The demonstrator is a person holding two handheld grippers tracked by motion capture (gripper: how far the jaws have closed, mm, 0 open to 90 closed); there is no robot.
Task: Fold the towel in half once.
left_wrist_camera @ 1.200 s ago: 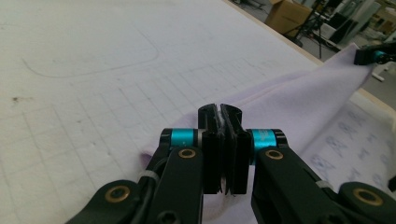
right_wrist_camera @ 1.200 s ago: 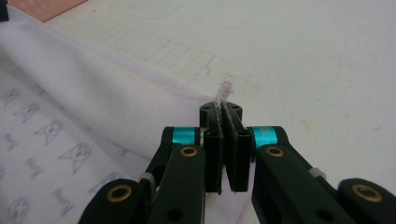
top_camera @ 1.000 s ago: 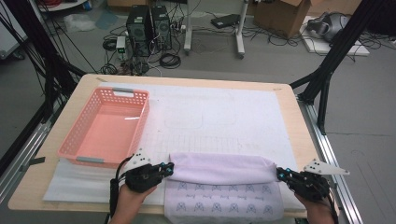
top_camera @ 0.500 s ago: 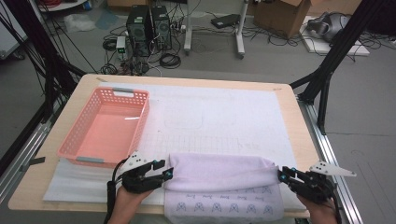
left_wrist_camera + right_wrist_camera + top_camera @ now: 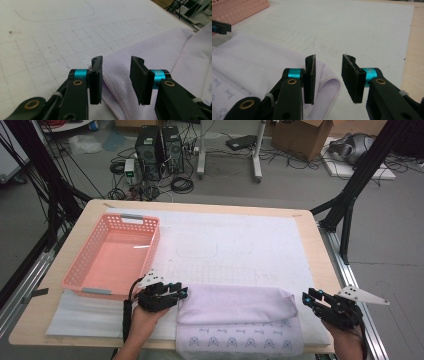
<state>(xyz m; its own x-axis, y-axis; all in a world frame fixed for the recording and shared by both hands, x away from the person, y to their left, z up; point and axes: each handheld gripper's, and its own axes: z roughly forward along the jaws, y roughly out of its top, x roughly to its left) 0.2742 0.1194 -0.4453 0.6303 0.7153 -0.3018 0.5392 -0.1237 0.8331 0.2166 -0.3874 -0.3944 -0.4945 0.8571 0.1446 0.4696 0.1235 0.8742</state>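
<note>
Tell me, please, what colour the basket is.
The basket is salmon pink, clearest in the high view.

One towel [image 5: 240, 312], one basket [image 5: 112, 257].

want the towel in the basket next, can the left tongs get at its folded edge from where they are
Probably yes. The left tongs stand open with the lilac towel's folded edge between the jaws, unpinched, nothing blocking it. The pink basket sits just beside that hand.
</note>
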